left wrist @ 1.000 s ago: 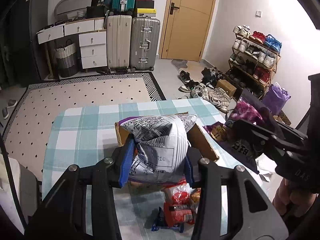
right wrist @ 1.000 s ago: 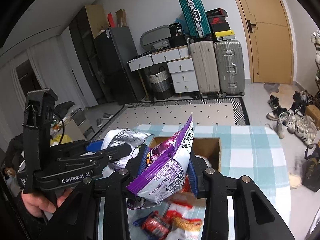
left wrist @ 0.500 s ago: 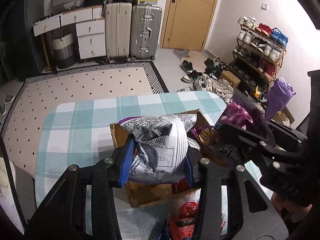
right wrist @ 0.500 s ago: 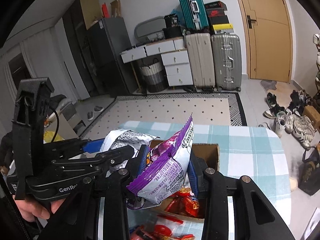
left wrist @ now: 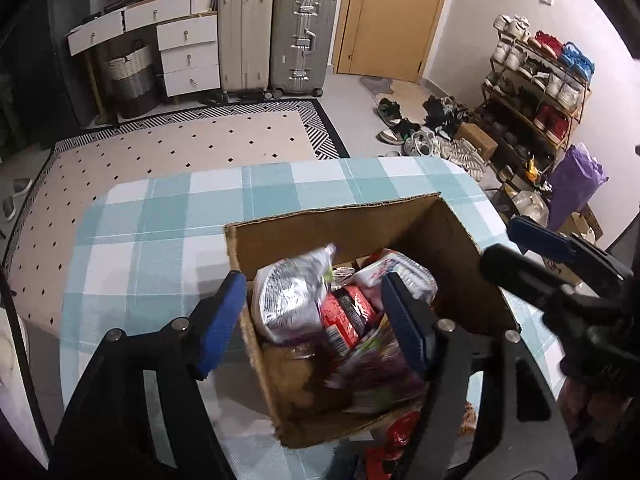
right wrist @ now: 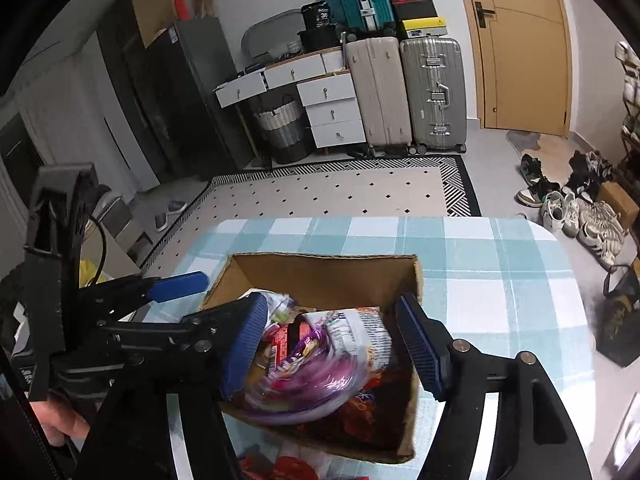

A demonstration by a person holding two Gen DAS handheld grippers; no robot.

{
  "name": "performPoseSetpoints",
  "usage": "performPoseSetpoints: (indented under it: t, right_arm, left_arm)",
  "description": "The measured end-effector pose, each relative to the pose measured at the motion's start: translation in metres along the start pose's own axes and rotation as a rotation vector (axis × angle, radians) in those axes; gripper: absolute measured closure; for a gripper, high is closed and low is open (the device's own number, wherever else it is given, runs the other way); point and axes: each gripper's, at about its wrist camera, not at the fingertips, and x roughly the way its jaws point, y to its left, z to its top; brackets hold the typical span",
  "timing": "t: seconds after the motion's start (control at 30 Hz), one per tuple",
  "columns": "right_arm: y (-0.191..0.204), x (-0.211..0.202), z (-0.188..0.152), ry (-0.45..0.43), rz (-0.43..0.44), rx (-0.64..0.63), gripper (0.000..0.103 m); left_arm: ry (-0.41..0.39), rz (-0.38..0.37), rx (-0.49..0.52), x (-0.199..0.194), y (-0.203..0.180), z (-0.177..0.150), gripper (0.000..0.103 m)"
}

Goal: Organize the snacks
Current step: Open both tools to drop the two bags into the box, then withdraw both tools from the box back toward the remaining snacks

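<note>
Left wrist view: the left gripper (left wrist: pixel 314 320), jaws just opening, stands spread at lower centre; the silver snack bag (left wrist: pixel 290 294) lies loose in the cardboard box (left wrist: pixel 340 220).

Right wrist view: the right gripper (right wrist: pixel 332 340), jaws just opening, is spread too; the purple snack bag (right wrist: pixel 308 384), blurred, sits in the box at lower centre.

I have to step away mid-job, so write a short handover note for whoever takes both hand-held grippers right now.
Left hand-held gripper: open, jaws have just been opening; the silver snack bag it let go lies in the cardboard box, clear of the pads.
Right hand-held gripper: open, jaws have just been opening; the purple snack bag, blurred, is in the box between the pads, unpressed.
Both grippers hang over the box on the checked tablecloth.
Done: both bags are in with the other packets.
Left: a few red packets lie on the cloth at the box's near side; pick those up next.
</note>
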Motion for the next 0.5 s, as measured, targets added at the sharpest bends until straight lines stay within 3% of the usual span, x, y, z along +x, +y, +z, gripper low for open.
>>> performPoseSetpoints:
  t: [0.37, 0.5]
  right_arm:
    - [0.006, -0.051, -0.013, -0.048, -0.001, -0.045, 0.034]
    - [0.012, -0.067, -0.018, -0.057, -0.049, -0.081, 0.034]
  left_arm:
    - [-0.023, 0.020, -0.023, -0.032, 0.008, -0.019, 0.030]
    - [-0.050, 0.040, -0.007, -0.049, 0.002, -0.029, 0.030]
